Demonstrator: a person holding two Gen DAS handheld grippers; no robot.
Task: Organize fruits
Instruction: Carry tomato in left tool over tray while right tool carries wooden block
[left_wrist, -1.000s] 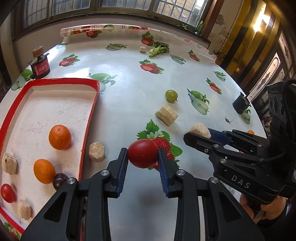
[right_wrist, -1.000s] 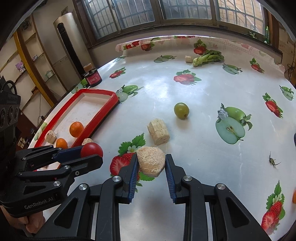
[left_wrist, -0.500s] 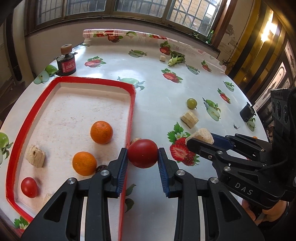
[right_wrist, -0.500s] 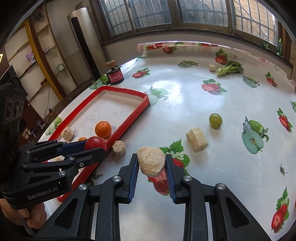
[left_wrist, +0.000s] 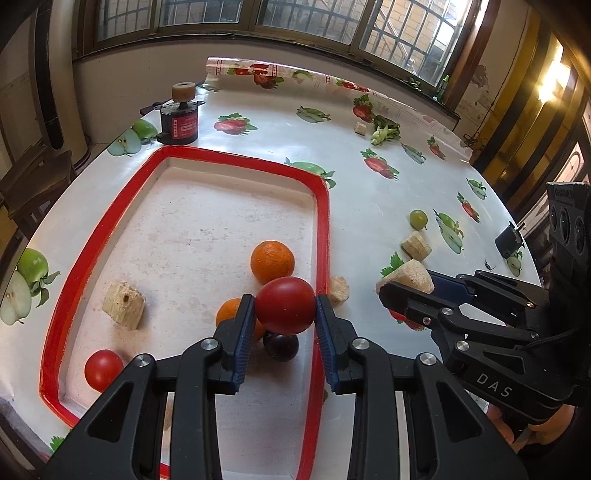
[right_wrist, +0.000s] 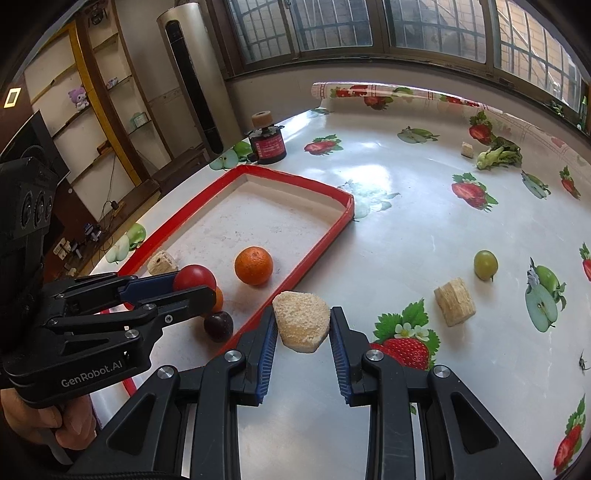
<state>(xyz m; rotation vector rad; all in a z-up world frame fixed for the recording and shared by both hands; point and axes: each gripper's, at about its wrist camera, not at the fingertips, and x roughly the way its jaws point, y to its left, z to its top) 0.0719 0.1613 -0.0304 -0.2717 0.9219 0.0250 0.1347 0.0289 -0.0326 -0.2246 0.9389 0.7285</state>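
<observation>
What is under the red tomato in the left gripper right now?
Below the held red tomato in the left gripper lie the tray floor, a dark plum and an orange, partly covered. Anything directly beneath is hidden.

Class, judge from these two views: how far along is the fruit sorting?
Done: two oranges, a tomato and a dark plum lie in the red tray. In hand: the left claw holds a red tomato above the tray. Left: the green grape on the table.
</observation>
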